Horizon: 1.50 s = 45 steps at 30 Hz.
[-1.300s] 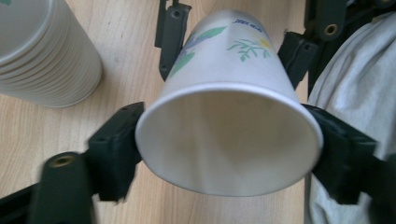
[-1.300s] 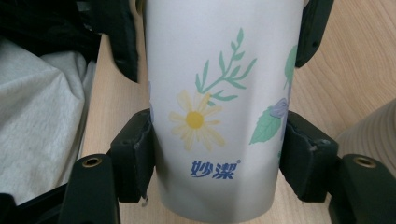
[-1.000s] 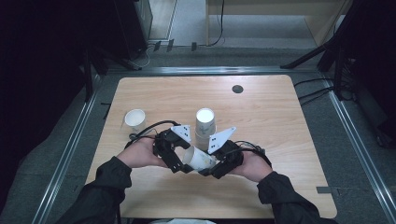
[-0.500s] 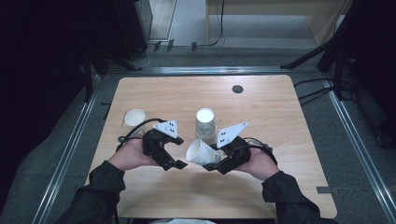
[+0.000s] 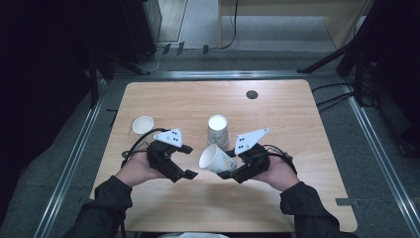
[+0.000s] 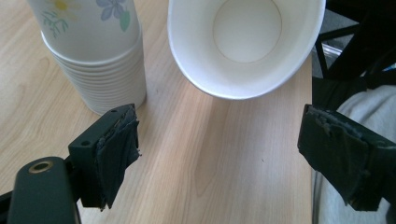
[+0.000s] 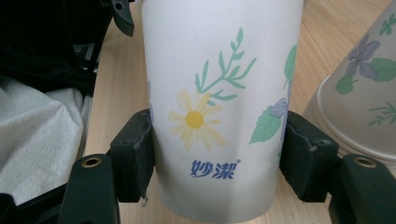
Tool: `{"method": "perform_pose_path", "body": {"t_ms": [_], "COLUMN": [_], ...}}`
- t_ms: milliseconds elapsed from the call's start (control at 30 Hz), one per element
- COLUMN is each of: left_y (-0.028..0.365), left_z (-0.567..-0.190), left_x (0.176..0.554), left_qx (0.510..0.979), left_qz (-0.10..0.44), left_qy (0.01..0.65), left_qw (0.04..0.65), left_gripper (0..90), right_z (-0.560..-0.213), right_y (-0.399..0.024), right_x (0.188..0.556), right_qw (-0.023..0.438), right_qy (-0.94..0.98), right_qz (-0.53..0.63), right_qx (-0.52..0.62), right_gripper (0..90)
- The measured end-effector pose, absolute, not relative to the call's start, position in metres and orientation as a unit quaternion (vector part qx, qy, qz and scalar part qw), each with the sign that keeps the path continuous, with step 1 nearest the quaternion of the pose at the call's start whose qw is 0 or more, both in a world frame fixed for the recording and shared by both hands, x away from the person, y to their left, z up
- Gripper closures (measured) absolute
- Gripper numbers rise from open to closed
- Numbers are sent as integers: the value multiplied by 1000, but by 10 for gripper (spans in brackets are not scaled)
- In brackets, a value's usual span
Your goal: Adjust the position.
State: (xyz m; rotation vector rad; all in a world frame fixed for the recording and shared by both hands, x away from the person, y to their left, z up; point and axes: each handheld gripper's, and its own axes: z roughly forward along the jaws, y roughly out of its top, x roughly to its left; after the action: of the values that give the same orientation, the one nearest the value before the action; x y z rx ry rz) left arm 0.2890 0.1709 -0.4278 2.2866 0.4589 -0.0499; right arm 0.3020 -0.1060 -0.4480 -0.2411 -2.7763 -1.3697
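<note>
From above, your right gripper [image 5: 225, 173] clamps a cup [image 5: 216, 159] tilted mouth-left, just in front of the stack [image 5: 218, 131]; your left gripper [image 5: 184, 166] sits beside it, open and empty. Along your left jaws, the cup [image 6: 246, 44] mouth faces you, the stack [image 6: 95, 51] left. Along your right jaws, both pads [image 7: 137, 156] press the cup [image 7: 219, 102].

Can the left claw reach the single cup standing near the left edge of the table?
Probably yes: the left claw is open and empty, and bare table lies between it and the single cup.
</note>
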Motion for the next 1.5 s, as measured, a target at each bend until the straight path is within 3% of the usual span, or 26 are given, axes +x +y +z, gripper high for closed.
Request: {"method": "perform_pose_path", "body": {"t_ms": [800,1333,1500], "left_y": [159,150,148], "left_z": [-426,-430,-432], "left_x": [289,288,288], "left_qx": [849,831,833], "left_qz": [-51,-55,-53], "left_qy": [197,205,203], "left_qw": [488,514,512], "left_gripper": [129,147,215], "right_z": [-445,-447,-449], "right_y": [-106,-101,-97], "right_x": [303,303,302], "right_qw": [36,59,64], "right_qy": [-877,-868,-871], "right_qz": [-472,-486,-481], "right_qx": [-80,-77,-73], "right_gripper": [345,345,345]}}
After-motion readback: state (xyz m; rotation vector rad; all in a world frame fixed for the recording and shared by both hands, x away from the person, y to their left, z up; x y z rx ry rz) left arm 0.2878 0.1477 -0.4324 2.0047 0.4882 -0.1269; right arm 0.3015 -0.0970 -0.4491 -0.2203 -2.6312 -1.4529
